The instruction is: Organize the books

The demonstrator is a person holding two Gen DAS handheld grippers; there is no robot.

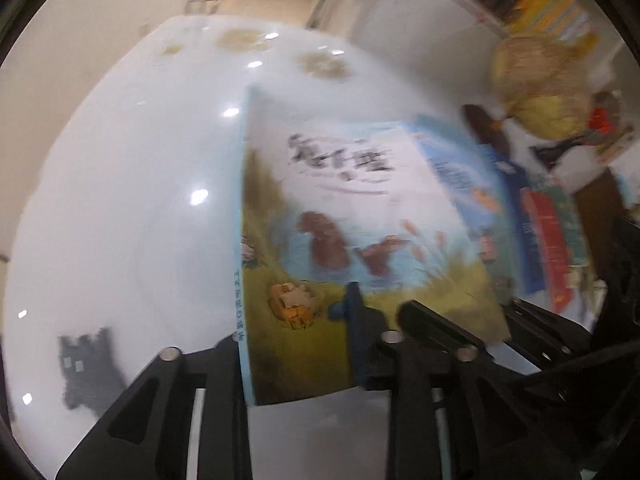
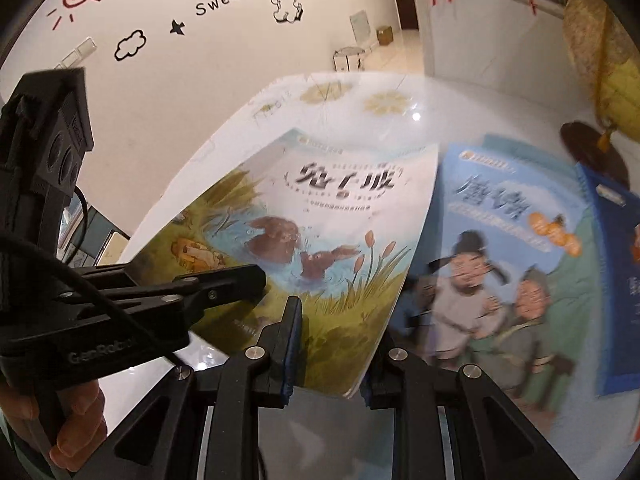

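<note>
A picture book with brown rabbits by a pond on its cover (image 1: 360,216) (image 2: 320,232) is held tilted above the white table (image 1: 120,200). My left gripper (image 1: 304,360) is shut on the book's spine-side lower edge; it also shows in the right wrist view (image 2: 224,280), clamped on the book's left edge. My right gripper (image 2: 328,356) is shut on the book's bottom edge, one blue-padded finger (image 2: 292,332) over the cover. A light-blue book with two cartoon men (image 2: 504,264) lies flat to the right, with a dark-blue book (image 2: 616,280) beyond it.
A globe on a dark round base (image 2: 600,80) (image 1: 536,88) stands at the table's right. More books (image 1: 548,224) lie in a row right of the held one. A decorated white wall (image 2: 200,20) is behind the table.
</note>
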